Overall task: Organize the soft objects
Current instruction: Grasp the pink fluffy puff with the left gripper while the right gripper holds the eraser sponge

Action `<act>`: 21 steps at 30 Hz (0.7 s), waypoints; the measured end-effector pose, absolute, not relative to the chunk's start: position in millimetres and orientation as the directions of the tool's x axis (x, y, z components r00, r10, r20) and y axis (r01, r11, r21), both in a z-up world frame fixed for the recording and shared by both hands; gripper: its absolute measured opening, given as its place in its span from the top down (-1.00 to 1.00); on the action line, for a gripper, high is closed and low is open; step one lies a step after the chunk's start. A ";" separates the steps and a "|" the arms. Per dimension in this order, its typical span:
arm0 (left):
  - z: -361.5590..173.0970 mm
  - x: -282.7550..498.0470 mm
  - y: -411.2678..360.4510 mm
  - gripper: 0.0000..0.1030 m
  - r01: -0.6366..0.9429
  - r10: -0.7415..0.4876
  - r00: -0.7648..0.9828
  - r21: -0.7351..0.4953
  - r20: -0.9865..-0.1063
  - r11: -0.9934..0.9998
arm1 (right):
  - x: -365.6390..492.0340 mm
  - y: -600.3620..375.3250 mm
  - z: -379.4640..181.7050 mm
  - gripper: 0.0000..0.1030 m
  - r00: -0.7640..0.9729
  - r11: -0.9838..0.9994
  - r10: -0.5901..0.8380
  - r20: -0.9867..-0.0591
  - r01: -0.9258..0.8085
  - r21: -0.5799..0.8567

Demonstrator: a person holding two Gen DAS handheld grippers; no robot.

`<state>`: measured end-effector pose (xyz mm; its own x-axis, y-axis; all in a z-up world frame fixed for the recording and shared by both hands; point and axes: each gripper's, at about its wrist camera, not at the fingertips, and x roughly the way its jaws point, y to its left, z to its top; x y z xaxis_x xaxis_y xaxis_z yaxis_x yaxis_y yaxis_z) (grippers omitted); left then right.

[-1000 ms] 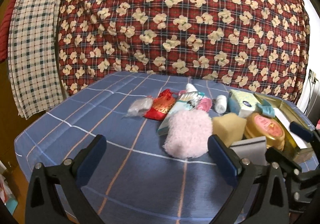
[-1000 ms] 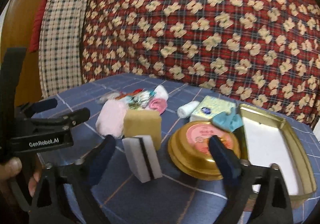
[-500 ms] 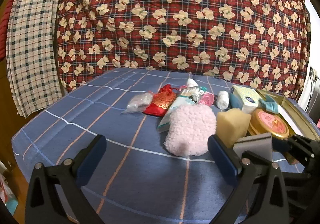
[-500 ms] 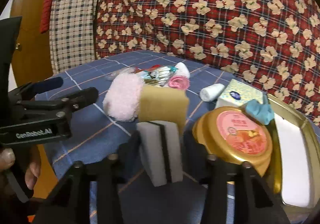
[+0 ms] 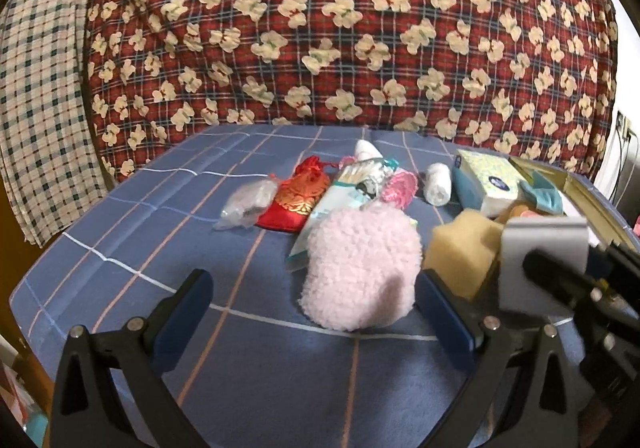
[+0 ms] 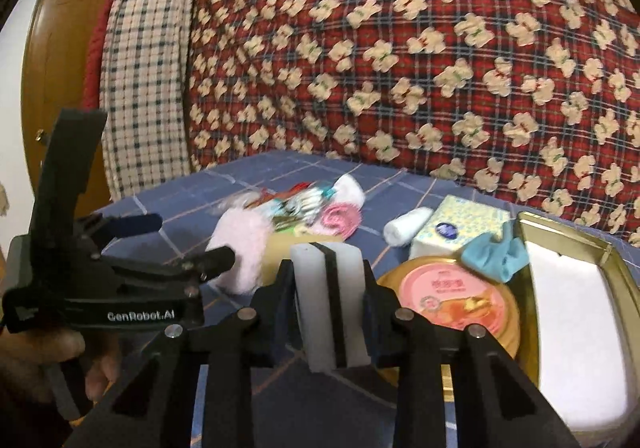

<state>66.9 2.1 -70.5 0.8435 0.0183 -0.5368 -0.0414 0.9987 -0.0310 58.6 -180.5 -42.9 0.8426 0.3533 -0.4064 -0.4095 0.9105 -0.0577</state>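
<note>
A home: quilt draped behind clothed table.

Our tongs: left tongs and right tongs black plastic, triangular cutouts, silver screws, blue pads; white "GenRobot.AI" lettering.

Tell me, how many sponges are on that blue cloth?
2: a white sponge with a black stripe, squeezed in the right tool, and a yellow sponge beside the pink puff. Others may be hidden.

The fluffy pad lies left of the sponge, pouches behind.
</note>
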 end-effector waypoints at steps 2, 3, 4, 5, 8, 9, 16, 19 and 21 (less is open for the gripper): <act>-69.3 69.0 -1.7 -0.99 -0.030 0.016 0.844 -0.019 -0.537 0.999 | 60.3 -183.4 -39.5 0.37 0.852 0.917 0.346 -0.393 -0.396 -0.052; -68.4 70.5 -3.1 -0.98 -0.028 0.016 0.843 -0.013 -0.537 1.000 | 60.9 -184.6 -38.7 0.37 0.850 0.917 0.350 -0.393 -0.397 -0.043; -67.8 72.7 -4.7 -0.96 -0.023 0.016 0.842 -0.007 -0.540 1.000 | 61.4 -185.2 -38.1 0.37 0.849 0.916 0.352 -0.394 -0.399 -0.039; -67.6 75.0 -6.1 -0.96 -0.023 0.019 0.837 0.001 -0.547 1.000 | 61.9 -184.0 -37.7 0.37 0.848 0.916 0.352 -0.397 -0.399 -0.041; -66.8 81.2 -9.9 -0.92 -0.006 0.011 0.821 0.012 -0.571 1.000 | 62.8 -182.8 -37.1 0.37 0.847 0.916 0.348 -0.402 -0.398 -0.045; -66.7 82.8 -10.6 -0.90 -0.005 0.013 0.818 0.016 -0.575 1.000 | 63.3 -181.9 -36.3 0.37 0.846 0.916 0.348 -0.404 -0.398 -0.044; -74.5 95.0 -14.6 -0.45 0.012 0.011 0.785 0.033 -0.619 0.999 | 65.7 -180.5 -35.1 0.36 0.845 0.914 0.352 -0.403 -0.403 -0.046; -76.0 93.9 -16.0 0.12 0.037 -0.011 0.788 0.029 -0.616 0.999 | 66.2 -180.8 -33.1 0.36 0.847 0.914 0.355 -0.395 -0.403 -0.041; -77.6 94.1 -16.6 0.53 0.051 -0.025 0.785 0.024 -0.618 0.998 | 64.9 -182.4 -29.0 0.36 0.862 0.919 0.342 -0.373 -0.390 -0.060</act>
<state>94.1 -16.6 -77.6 0.7854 -0.0252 -0.6185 0.0509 0.9984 0.0240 64.9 -182.4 -29.0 0.8625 0.3420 -0.3731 -0.3902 0.9188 -0.0598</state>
